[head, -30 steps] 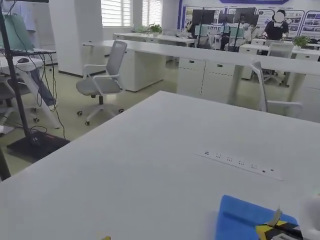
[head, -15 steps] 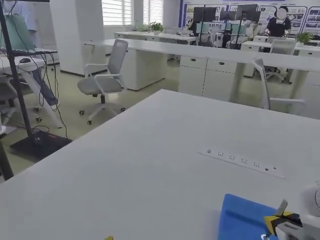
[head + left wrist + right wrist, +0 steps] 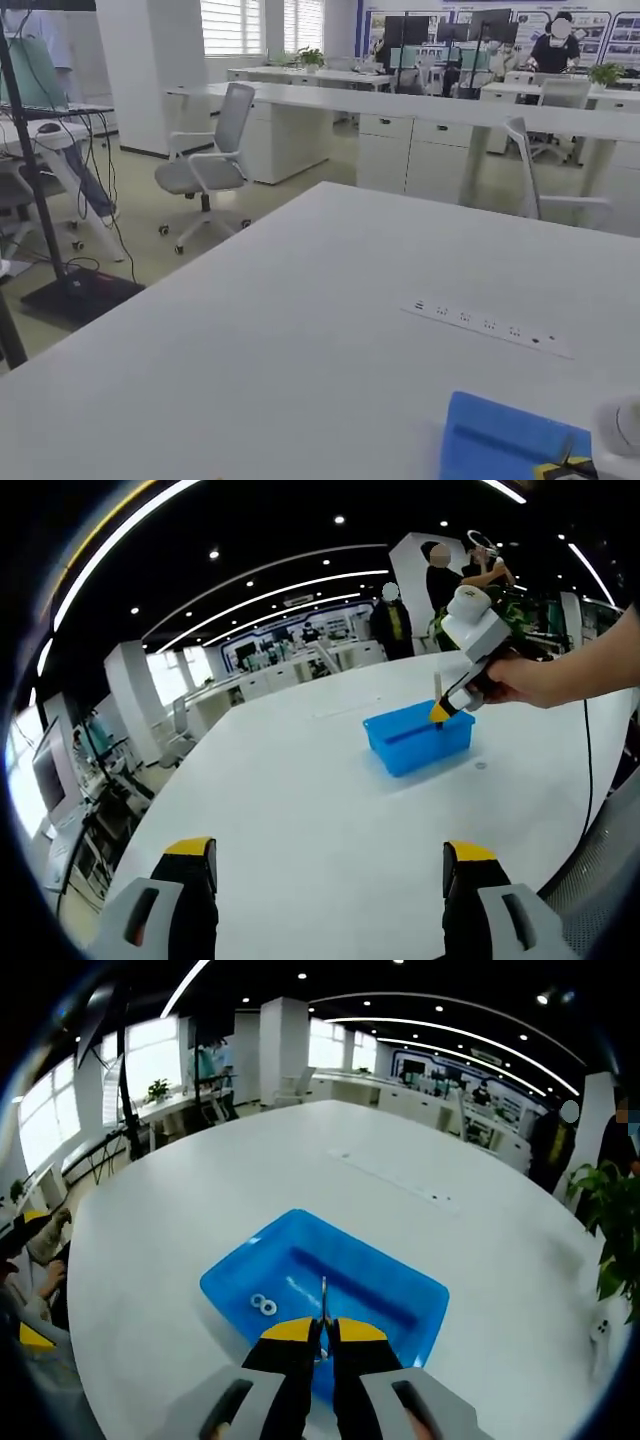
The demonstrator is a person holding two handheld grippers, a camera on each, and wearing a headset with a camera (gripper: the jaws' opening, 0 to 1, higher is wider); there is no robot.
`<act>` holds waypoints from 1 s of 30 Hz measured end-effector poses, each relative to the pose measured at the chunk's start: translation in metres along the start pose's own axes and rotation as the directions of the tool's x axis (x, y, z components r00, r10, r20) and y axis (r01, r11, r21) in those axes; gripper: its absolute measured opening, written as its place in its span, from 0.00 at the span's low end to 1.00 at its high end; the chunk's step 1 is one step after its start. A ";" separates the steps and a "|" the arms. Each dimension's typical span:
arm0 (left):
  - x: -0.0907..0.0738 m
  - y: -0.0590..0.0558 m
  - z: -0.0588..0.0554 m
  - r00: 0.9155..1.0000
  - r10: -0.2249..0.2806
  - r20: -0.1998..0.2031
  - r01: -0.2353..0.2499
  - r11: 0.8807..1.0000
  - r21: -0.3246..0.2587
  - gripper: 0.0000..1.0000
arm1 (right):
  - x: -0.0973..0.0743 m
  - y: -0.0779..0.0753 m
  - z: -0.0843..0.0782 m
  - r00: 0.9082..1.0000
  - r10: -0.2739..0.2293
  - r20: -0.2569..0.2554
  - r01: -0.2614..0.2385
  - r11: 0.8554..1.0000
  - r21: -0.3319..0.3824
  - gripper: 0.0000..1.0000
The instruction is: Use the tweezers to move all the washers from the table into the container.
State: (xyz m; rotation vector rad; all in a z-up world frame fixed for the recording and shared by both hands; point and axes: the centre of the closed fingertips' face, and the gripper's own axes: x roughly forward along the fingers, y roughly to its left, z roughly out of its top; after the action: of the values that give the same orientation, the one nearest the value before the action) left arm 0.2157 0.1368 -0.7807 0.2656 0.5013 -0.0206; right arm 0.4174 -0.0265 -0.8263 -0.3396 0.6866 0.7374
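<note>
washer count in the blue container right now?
2. Both washers lie side by side, touching, on the floor of the blue container, left of the tweezers in the right gripper view. The right tool covers the near edge, so more may be hidden.

Bright, even: ceiling spots [image 3: 213, 553] and windows [image 3: 232, 24] are lighting everything. White table [image 3: 300, 360] is glaring softly, shadows showing faint. Fisheye is bending edges in both gripper views.

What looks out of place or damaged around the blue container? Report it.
Nothing stands out. The blue container sits flat on the table, washers lie inside it, and the right tongs are shut on the tweezers, which point down into it. No spill or damage is visible.
</note>
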 end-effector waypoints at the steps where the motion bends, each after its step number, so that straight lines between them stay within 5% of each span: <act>1: 0.000 0.000 0.000 1.000 -0.001 -0.001 0.001 1.000 0.003 0.96 | 0.001 0.001 -0.001 1.000 0.000 -0.005 0.000 1.000 -0.004 0.02; 21: 0.001 -0.002 -0.003 1.000 -0.008 -0.009 0.008 1.000 0.009 0.95 | 0.000 0.001 -0.006 1.000 -0.003 -0.020 0.003 1.000 -0.004 0.04; 30: 0.001 -0.002 -0.003 1.000 -0.007 -0.011 0.007 1.000 0.011 0.94 | -0.017 0.001 0.008 0.999 0.008 0.045 -0.008 1.000 -0.002 0.03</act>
State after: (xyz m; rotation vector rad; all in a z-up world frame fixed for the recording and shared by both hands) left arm 0.2154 0.1361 -0.7844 0.2748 0.5133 -0.0290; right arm 0.4112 -0.0304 -0.8090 -0.3210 0.6448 0.7510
